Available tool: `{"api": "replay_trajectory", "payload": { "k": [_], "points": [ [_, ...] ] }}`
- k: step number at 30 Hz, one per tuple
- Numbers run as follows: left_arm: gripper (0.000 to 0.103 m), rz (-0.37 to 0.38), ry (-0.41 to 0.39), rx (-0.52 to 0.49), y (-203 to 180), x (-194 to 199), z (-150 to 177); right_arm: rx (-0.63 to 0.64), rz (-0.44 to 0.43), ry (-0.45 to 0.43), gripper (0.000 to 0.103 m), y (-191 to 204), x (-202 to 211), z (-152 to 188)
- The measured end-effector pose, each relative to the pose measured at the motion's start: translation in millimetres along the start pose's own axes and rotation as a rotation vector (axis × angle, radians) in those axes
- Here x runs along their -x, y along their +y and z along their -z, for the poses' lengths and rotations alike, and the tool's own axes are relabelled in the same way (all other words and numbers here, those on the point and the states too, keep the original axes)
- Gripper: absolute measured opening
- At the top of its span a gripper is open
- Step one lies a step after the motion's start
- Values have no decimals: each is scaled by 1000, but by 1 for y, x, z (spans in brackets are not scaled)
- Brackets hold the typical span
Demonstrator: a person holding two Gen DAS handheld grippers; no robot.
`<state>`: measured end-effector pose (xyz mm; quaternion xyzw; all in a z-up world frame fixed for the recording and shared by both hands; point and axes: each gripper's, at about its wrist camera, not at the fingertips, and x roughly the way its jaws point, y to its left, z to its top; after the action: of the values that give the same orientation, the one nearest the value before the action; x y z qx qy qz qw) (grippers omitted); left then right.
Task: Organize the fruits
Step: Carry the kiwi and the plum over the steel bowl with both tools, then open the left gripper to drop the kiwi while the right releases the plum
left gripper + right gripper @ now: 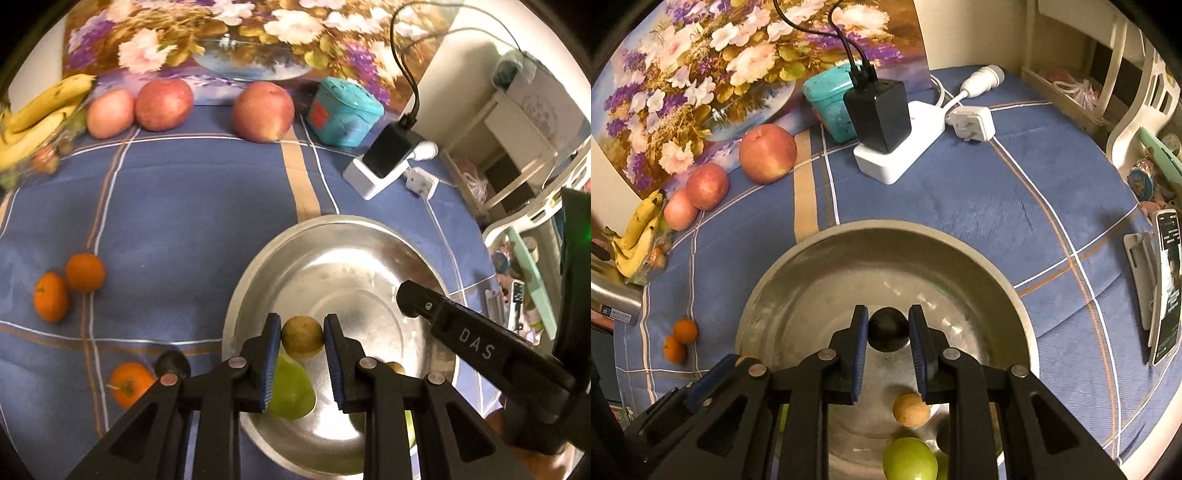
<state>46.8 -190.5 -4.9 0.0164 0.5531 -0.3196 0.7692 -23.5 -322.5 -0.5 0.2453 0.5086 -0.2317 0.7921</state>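
Both tools grip small fruits above the bowl (768, 291), apparently: left tool (302, 341), right tool (888, 330).

My table wears a blue cloth (979, 206) checked with white and tan lines. A large painting of flowers (701, 74) leans against the pale wall (439, 55) at the table's far edge. Beyond the table's right edge I see a cream shelf unit (517, 140) and a white plastic rack (1137, 110) crowded with small items. The light is dim and warm.
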Motion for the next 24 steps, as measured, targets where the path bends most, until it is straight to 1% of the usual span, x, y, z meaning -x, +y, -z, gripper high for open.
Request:
{"api": "replay_trajectory", "payload": {
  "k": [10,24],
  "points": [
    [26,-34,39,2,3,-22,1,13,13,41,23,1,-12,1],
    [27,-39,37,-11,0,-18,1,27,8,42,24,4,-11,0]
  ]
}}
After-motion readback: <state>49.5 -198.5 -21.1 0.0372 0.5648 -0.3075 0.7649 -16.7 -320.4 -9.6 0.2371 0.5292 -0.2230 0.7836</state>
